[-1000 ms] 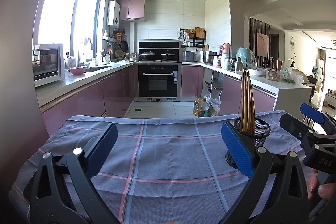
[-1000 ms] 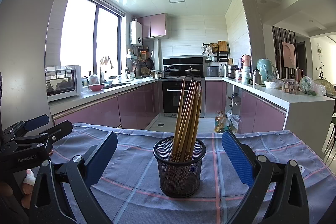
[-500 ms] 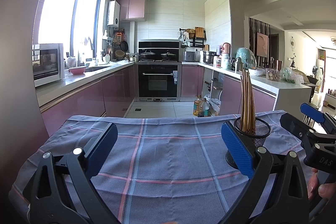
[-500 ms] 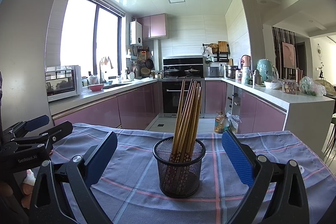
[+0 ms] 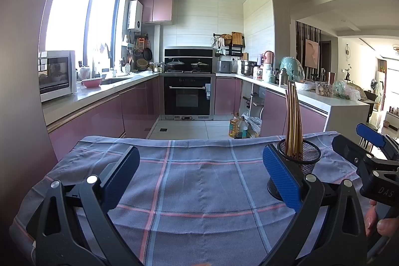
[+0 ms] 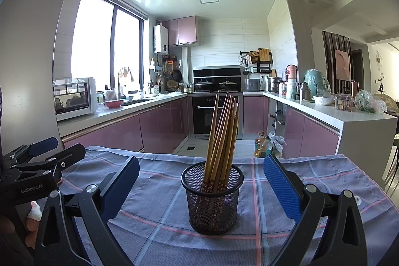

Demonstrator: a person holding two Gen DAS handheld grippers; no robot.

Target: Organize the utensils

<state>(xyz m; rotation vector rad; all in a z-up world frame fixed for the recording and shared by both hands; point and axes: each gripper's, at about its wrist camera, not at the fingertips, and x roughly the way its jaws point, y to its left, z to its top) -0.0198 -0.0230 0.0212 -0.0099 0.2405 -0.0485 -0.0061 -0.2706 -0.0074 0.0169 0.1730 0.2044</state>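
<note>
right fingers: the right gripper (image 6: 200,187) is spread wide and empty, blue pads on either side of the holder without touching it, which looks like a squared-up approach rather than a grasp.
left fingers: the left gripper (image 5: 200,177) is wide apart too, nothing between the pads, hanging over bare cloth, probably parked clear so the right side has room.
chopsticks: the wooden chopsticks (image 6: 223,133) stand bunched in the holder, patterned ends down, tips fanning up and leaning a touch to the right; gathered in one place, so the sorting looks largely done.
holder: the black mesh holder (image 6: 212,201) sits upright on the cloth, centred in the right wrist view; from the left wrist view it shows just behind the left gripper's right pad.
cloth: the checked tablecloth (image 5: 199,181) covers the desk, flat enough to keep the light holder steady.
hands: a person's fingers wrap each handle at the frame edges.
next: my guess, either steady the holder or back off.
</note>
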